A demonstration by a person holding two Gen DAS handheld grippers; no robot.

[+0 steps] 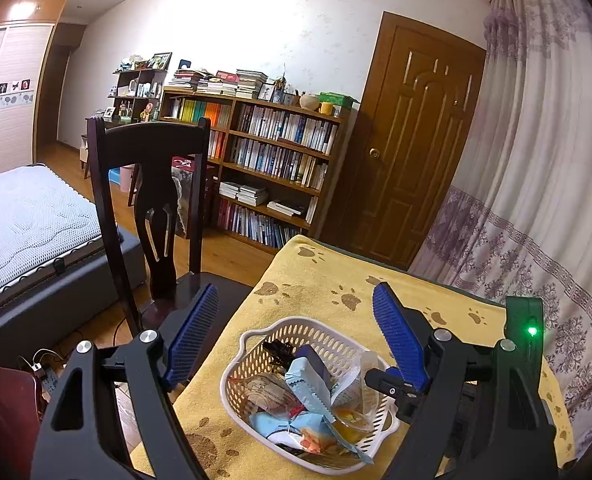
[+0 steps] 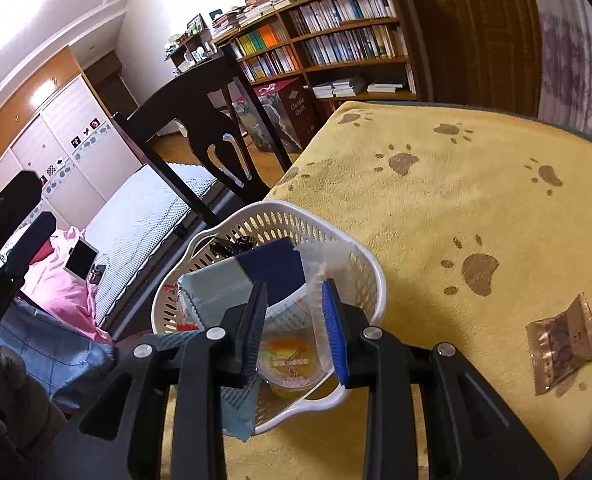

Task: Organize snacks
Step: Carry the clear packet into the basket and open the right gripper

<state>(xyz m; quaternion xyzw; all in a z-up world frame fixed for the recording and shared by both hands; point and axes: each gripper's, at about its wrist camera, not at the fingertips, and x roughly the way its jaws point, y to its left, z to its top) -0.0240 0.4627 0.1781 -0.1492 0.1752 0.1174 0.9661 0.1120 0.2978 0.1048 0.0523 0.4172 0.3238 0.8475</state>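
Right tongs (image 2: 296, 324) released over the basket (image 2: 370, 276); left tongs (image 1: 296, 336) released too. Grab the brown packet (image 2: 562, 344) flat.

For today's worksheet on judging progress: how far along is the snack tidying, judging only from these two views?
Mostly done: the white basket already holds many snacks, including a jelly cup and a blue packet. In hand: nothing; the right gripper hangs open over the basket, and the left gripper is open too. Left: a brown packet on the yellow cloth.
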